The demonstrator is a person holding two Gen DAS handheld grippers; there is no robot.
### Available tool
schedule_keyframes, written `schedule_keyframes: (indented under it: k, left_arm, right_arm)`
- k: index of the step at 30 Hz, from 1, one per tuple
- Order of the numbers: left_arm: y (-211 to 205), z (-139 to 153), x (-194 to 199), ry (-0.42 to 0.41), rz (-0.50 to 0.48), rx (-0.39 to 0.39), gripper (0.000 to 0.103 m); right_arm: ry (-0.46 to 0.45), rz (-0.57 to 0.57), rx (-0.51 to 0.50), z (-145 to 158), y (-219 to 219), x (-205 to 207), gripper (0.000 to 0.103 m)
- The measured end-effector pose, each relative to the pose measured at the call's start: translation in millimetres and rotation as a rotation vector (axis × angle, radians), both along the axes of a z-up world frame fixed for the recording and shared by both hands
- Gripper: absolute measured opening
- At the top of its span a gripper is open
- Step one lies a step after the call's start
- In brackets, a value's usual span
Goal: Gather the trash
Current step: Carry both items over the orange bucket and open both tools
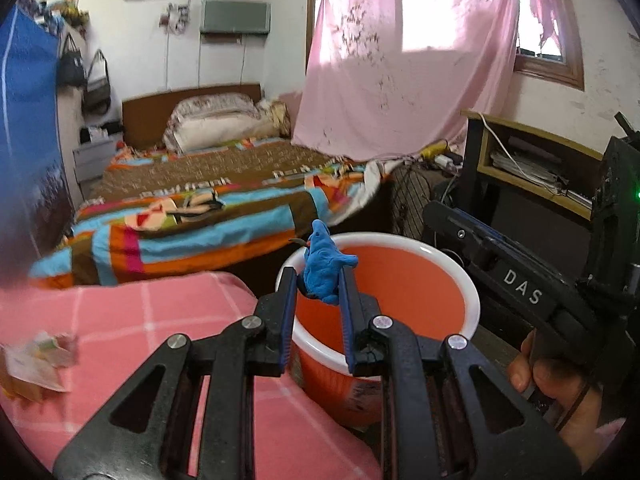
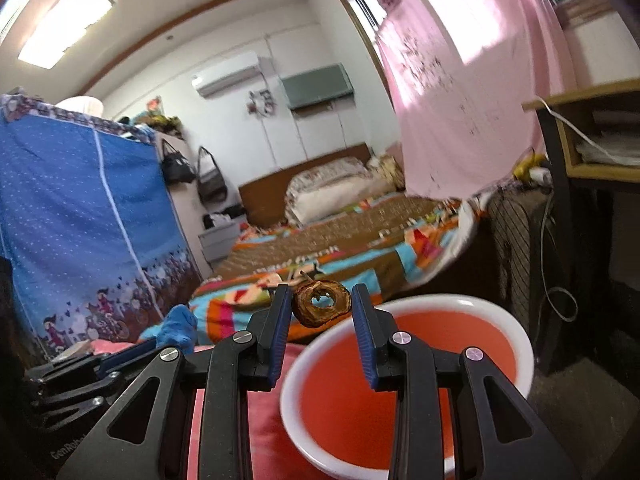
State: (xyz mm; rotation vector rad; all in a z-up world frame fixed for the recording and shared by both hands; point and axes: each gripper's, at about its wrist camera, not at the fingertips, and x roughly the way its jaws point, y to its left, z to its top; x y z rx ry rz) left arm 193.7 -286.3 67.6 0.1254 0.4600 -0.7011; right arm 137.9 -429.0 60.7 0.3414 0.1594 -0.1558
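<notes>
Crumpled blue trash (image 1: 323,270) and a dried brown ring (image 2: 321,304) (hollow-centred) sit clenched in jaws.

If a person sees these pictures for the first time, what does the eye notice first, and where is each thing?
First, the orange bucket with a white rim, standing beside the pink blanket. The left gripper holds a crumpled blue wad over the bucket's near edge, and the right gripper holds a brown dried ring just above its rim. Behind them lies a bed with a bright striped cover.
</notes>
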Motion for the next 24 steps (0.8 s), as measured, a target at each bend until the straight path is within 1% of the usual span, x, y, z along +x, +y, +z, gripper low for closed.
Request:
schedule_keyframes:
  k: [3,8,12,17,18,22,24]
  left_arm:
    - [-9.3,-7.9,8.5,0.069,-0.008,-0.003,0.025]
    - [-20.1,-16.2,17.7,0.146,-0.017,-0.013,0.025]
    - [-30.8,-20.4,18.8,0.176,-0.027,-0.011,0.025]
    - [-39.7,-23.8,20.7,0.193,-0.036,0.004,0.025]
    - [-40.8,-24.5,21.0,0.196,-0.035,0.010,0.026]
    - [-43.0,-26.3,24.3,0.216,-0.031,0.012,0.032]
    - [-42.1,-26.2,25.9,0.222,-0.027,0.007,0.033]
  right_arm:
    - [0.042,-0.007,0.029,-6.6,-7.6,2.5,0.029]
    - [0.080,-0.017,0.070,-11.0,-17.3,5.5,0.029]
    - [0.097,-0.025,0.094,-13.1,-21.7,6.2,0.029]
    - [0.118,-0.041,0.115,-16.1,-26.7,6.8,0.029]
    - [0.121,-0.045,0.119,-16.4,-27.4,7.0,0.030]
    - [0.128,-0.062,0.138,-17.7,-31.7,6.7,0.038]
    - [0.128,-0.069,0.142,-17.9,-33.1,6.5,0.039]
